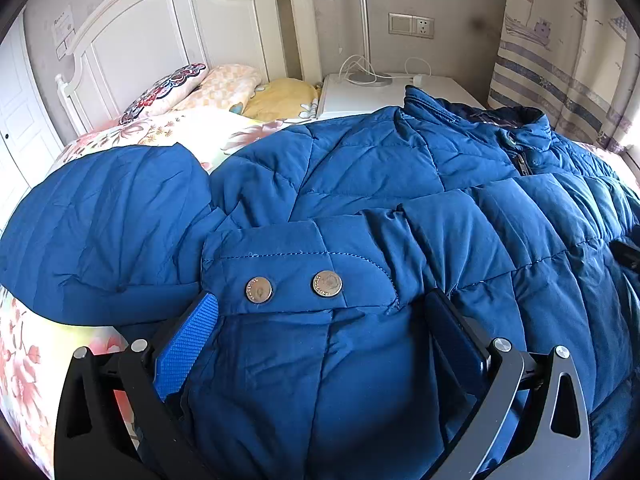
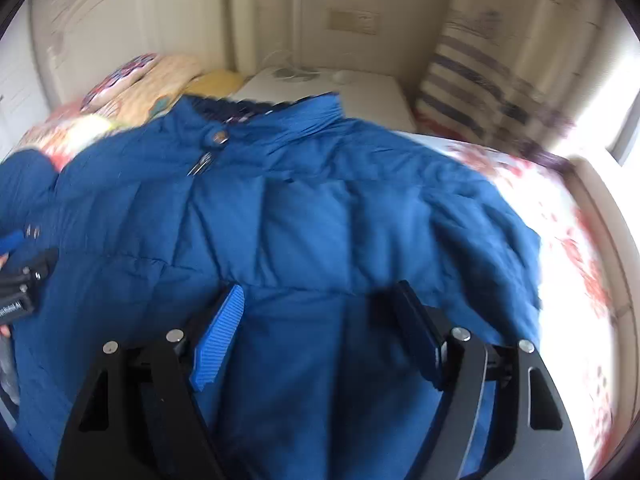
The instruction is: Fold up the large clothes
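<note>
- The two metal snap buttons (image 1: 294, 286) on the blue jacket's cuff tab (image 1: 296, 268) carry tiny embossed lettering round their rims, too small to read.
- A white label on the left gripper (image 2: 16, 276), seen at the edge of the right wrist view, shows blurred letters ending in what looks like "AI".
- A paper notice (image 1: 64, 24) on the wall has print that cannot be made out.
</note>
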The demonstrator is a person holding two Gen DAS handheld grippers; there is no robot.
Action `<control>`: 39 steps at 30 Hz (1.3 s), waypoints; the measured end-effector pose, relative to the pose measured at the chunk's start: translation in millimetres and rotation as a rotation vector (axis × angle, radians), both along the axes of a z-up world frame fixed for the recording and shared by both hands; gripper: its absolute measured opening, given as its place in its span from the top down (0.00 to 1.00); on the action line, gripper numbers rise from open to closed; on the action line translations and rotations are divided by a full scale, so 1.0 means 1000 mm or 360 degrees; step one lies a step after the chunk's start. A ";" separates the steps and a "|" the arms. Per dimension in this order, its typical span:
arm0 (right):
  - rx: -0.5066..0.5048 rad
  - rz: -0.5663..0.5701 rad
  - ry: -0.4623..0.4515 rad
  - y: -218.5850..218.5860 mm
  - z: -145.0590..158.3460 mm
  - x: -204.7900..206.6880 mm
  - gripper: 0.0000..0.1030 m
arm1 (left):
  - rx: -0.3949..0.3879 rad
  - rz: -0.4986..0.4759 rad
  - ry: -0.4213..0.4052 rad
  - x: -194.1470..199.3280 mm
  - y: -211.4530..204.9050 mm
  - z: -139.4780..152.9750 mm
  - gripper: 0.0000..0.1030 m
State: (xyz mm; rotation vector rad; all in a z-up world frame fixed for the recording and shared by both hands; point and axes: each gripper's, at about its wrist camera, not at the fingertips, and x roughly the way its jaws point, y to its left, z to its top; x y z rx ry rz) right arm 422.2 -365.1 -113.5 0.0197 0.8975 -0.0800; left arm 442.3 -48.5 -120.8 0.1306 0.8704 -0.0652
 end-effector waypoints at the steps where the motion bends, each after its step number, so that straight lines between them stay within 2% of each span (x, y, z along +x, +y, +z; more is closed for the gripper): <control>1: 0.0046 0.0012 -0.0048 0.000 0.006 -0.011 0.26 | -0.0002 0.0000 0.0001 0.000 0.000 0.000 0.04; 3: 0.0065 0.0064 -0.0077 0.004 0.007 -0.022 0.26 | -0.0006 0.0000 0.0002 0.000 0.000 0.000 0.04; 5: -0.0012 0.0119 -0.0005 0.013 -0.007 -0.026 0.24 | -0.0009 -0.0001 0.0002 -0.001 0.000 0.000 0.04; 7: -0.0016 0.0121 -0.0008 0.013 -0.015 -0.028 0.23 | -0.0011 -0.0001 0.0002 -0.001 -0.001 0.000 0.04; 10: -0.0005 0.0076 0.0009 0.010 -0.009 -0.029 0.23 | -0.0014 0.0000 0.0004 -0.001 -0.001 0.000 0.04; 13: 0.0047 0.0101 -0.0082 0.012 0.005 -0.053 0.23 | -0.0012 -0.0001 0.0002 -0.001 0.000 0.000 0.04; 16: -0.0035 0.0124 -0.0020 0.017 -0.011 -0.064 0.19 | -0.0011 -0.0001 0.0002 -0.001 -0.001 0.000 0.04; 19: 0.0004 0.0113 -0.0015 0.013 -0.012 -0.065 0.19 | -0.0008 -0.0001 0.0004 0.000 -0.001 0.000 0.04; 21: 0.0010 0.0101 -0.0002 0.012 -0.007 -0.068 0.19 | -0.0037 -0.0013 0.0014 -0.001 0.001 0.001 0.04; 22: 0.0025 0.0095 -0.0023 0.010 -0.002 -0.071 0.19 | -0.0119 -0.0032 0.0036 -0.003 0.010 0.006 0.04; 24: 0.0010 0.0053 -0.0090 0.000 0.008 -0.078 0.19 | -0.0404 -0.0038 0.0058 -0.011 0.039 0.020 0.04; 25: -0.0013 0.0005 -0.0121 -0.009 0.012 -0.080 0.19 | -0.0617 0.0000 0.0051 -0.017 0.067 0.031 0.04; 27: -0.0035 -0.0091 -0.0144 -0.027 0.012 -0.080 0.19 | -0.0983 0.0176 -0.0044 -0.031 0.141 0.051 0.04; 30: 0.0010 -0.0234 -0.0110 -0.057 0.000 -0.074 0.19 | -0.1218 0.0533 -0.0173 -0.046 0.247 0.060 0.04; 32: 0.0104 -0.0264 -0.0074 -0.069 -0.011 -0.071 0.19 | -0.1208 0.0732 -0.0220 -0.052 0.302 0.062 0.04; 34: 0.0109 -0.0252 -0.0083 -0.069 -0.010 -0.071 0.19 | -0.1158 0.0919 -0.0239 -0.055 0.355 0.059 0.04; 36: 0.0122 -0.0239 -0.0086 -0.070 -0.011 -0.072 0.19 | -0.1121 0.1042 -0.0189 -0.048 0.392 0.051 0.07; 37: 0.0133 -0.0240 -0.0088 -0.071 -0.012 -0.072 0.19 | -0.1118 0.1114 -0.0156 -0.042 0.412 0.045 0.12; 39: 0.0131 -0.0241 -0.0090 -0.072 -0.013 -0.073 0.19 | -0.1157 0.1162 -0.0122 -0.033 0.435 0.037 0.12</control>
